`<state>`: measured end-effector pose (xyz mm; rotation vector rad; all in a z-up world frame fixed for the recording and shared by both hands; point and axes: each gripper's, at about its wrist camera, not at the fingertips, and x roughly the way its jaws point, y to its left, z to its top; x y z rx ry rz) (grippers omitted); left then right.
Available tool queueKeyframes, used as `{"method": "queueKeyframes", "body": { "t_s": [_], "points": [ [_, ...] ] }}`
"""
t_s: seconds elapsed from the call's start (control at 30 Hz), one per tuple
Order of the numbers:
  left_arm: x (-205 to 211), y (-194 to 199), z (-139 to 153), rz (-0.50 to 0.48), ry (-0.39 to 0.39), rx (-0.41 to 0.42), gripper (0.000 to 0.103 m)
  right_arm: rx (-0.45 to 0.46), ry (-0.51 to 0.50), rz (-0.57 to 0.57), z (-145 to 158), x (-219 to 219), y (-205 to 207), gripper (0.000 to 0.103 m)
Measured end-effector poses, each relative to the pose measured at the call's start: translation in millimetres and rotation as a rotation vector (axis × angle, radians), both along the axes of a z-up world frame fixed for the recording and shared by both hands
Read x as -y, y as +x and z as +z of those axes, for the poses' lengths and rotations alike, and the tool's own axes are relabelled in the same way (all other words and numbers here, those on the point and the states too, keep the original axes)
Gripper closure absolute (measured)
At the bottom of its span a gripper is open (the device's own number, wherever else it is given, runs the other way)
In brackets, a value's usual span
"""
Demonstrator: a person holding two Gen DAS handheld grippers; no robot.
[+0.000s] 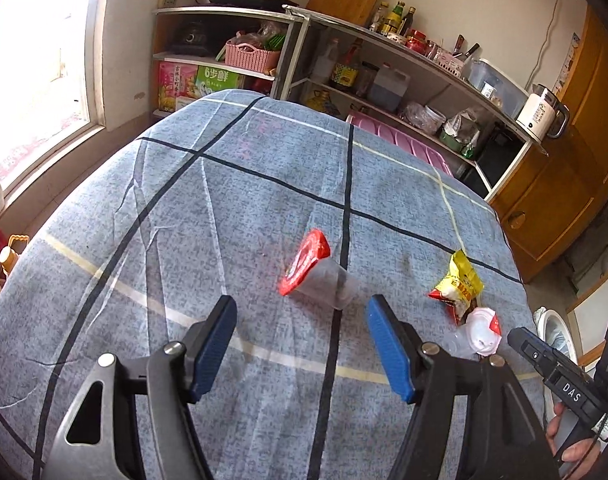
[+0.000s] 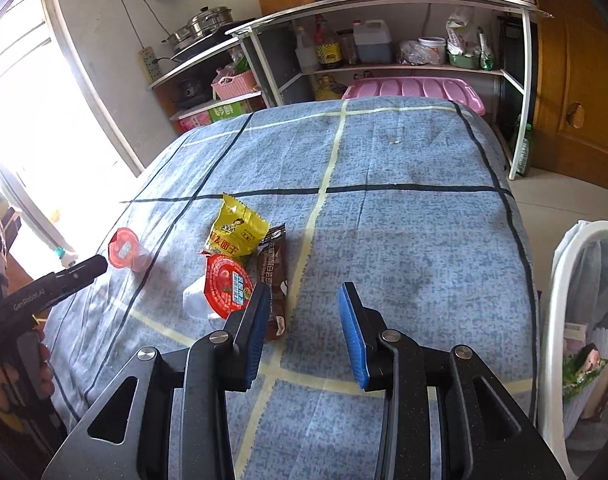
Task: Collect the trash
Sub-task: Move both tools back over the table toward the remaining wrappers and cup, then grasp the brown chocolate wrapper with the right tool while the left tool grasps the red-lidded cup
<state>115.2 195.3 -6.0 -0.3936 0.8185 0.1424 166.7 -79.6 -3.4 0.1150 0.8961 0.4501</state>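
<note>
A clear jelly cup with a red lid (image 1: pixel 309 270) lies on its side on the blue checked cloth (image 1: pixel 184 216), just beyond my left gripper (image 1: pixel 302 310), whose jaws stand open and empty. A yellow snack bag (image 1: pixel 459 282) and a second clear cup (image 1: pixel 479 334) lie to its right. In the right wrist view the second cup's red lid (image 2: pixel 228 286), the yellow bag (image 2: pixel 236 230) and a brown wrapper (image 2: pixel 272 276) lie just left of my right gripper (image 2: pixel 304 298), which is open with only cloth between its fingers. The first cup (image 2: pixel 126 254) lies farther left.
A white bin lined with a bag (image 2: pixel 579 320) stands at the table's right edge with wrappers inside. Metal shelves (image 2: pixel 383 68) with bottles, pots and a pink basket line the far wall. A wooden door (image 2: pixel 575 80) is at the right, a bright window (image 1: pixel 28 60) at the left.
</note>
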Motion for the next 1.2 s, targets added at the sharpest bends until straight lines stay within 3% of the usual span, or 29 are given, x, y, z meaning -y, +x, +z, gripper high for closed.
{"method": "queueKeyframes", "body": {
  "t_s": [0.3,0.73,0.87,1.2],
  "points": [
    [-4,22,-8,-0.022,-0.019,-0.023,0.034,-0.047,-0.011,0.049,-13,-18,13,0.065],
    [-11,38,-23,-0.001,-0.026,-0.056,0.034,-0.020,-0.062,0.083,-16,-36,13,0.062],
    [-7,40,-20,-0.019,-0.033,-0.043,0.034,-0.016,-0.073,0.095,-17,-39,8,0.071],
    [-3,40,-9,-0.004,-0.059,-0.001,0.034,-0.036,-0.020,0.087,-20,-29,9,0.072]
  ]
}}
